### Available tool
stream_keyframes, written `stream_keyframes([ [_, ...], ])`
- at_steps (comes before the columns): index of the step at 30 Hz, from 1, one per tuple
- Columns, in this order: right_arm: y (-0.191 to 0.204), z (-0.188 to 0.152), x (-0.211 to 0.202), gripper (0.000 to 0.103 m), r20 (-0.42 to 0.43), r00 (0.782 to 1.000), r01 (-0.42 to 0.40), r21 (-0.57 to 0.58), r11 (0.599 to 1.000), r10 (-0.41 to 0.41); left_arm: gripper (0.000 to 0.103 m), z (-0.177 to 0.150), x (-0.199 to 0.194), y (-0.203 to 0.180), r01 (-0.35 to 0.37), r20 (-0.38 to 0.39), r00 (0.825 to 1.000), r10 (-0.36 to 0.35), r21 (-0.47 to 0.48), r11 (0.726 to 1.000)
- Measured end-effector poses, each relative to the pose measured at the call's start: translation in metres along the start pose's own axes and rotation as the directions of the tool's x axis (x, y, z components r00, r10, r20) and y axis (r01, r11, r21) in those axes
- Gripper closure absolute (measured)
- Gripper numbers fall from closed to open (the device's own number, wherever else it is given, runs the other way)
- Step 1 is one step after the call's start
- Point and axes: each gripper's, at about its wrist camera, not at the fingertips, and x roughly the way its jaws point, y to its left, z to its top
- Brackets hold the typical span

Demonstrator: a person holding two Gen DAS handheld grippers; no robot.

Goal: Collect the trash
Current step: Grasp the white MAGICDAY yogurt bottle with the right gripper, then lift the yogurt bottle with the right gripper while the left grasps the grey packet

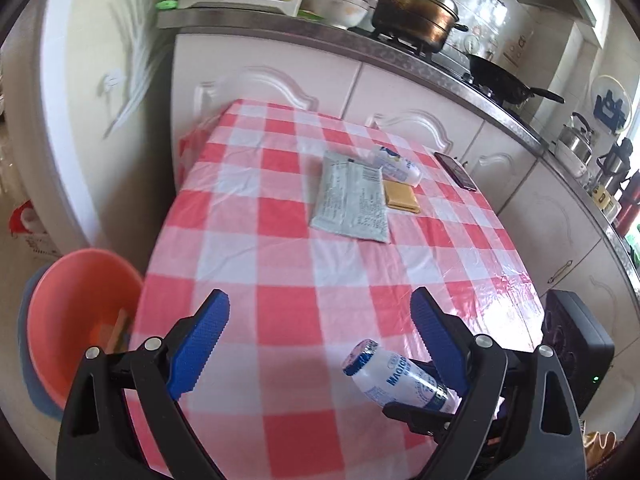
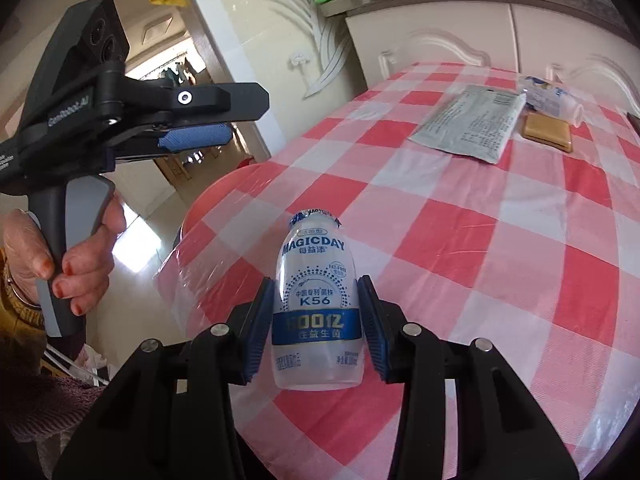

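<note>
Right gripper is pinching the bottle — blue pads are pressing on both sides of its lower body, at the blue label band. Bottle is pointing away from the camera, foil cap farthest out, over the near part of the checked table. In the left wrist view the same bottle is sitting in those jaws at lower right, cap tilting up-left.

Left gripper is hanging over the near left of the table with fingers spread wide — nothing between them. A hand is gripping its handle.

Outward: a grey packet is lying flat mid-table, a yellow-brown packet just beside it on the right, and a second bottle lying on its side behind those two. A phone is resting near the far right edge. An orange bin is standing on the floor, left of the table.
</note>
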Motion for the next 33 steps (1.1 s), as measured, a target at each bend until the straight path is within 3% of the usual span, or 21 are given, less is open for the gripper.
stream_keyframes([
  [9, -0.069, 0.002, -0.044, 0.059, 0.116, 0.99, 0.052, 0.173, 0.983, -0.073, 0.012, 0.049, 0.093, -0.035, 0.06, -0.085, 0.995, -0.056, 0.048, 0.997],
  [16, -0.093, -0.001, -0.06, 0.059, 0.158, 0.987, 0.003, 0.231, 0.973, -0.04, 0.012, 0.084, 0.165, -0.058, 0.008, -0.143, 0.99, 0.01, 0.124, 0.992],
  [21, -0.091, -0.001, -0.06, 0.059, 0.158, 0.987, -0.014, 0.224, 0.974, -0.022, 0.012, 0.1, 0.19, -0.061, -0.046, -0.154, 0.985, 0.074, 0.183, 0.982],
  [28, -0.092, -0.001, -0.061, 0.059, 0.167, 0.986, -0.042, 0.225, 0.973, 0.004, 0.012, 0.107, 0.216, -0.063, -0.058, -0.21, 0.971, 0.11, 0.242, 0.969],
  [33, -0.092, 0.0, -0.06, 0.059, 0.162, 0.987, -0.049, 0.22, 0.974, 0.013, 0.012, 0.109, 0.228, -0.059, -0.083, -0.23, 0.963, 0.139, 0.235, 0.968],
])
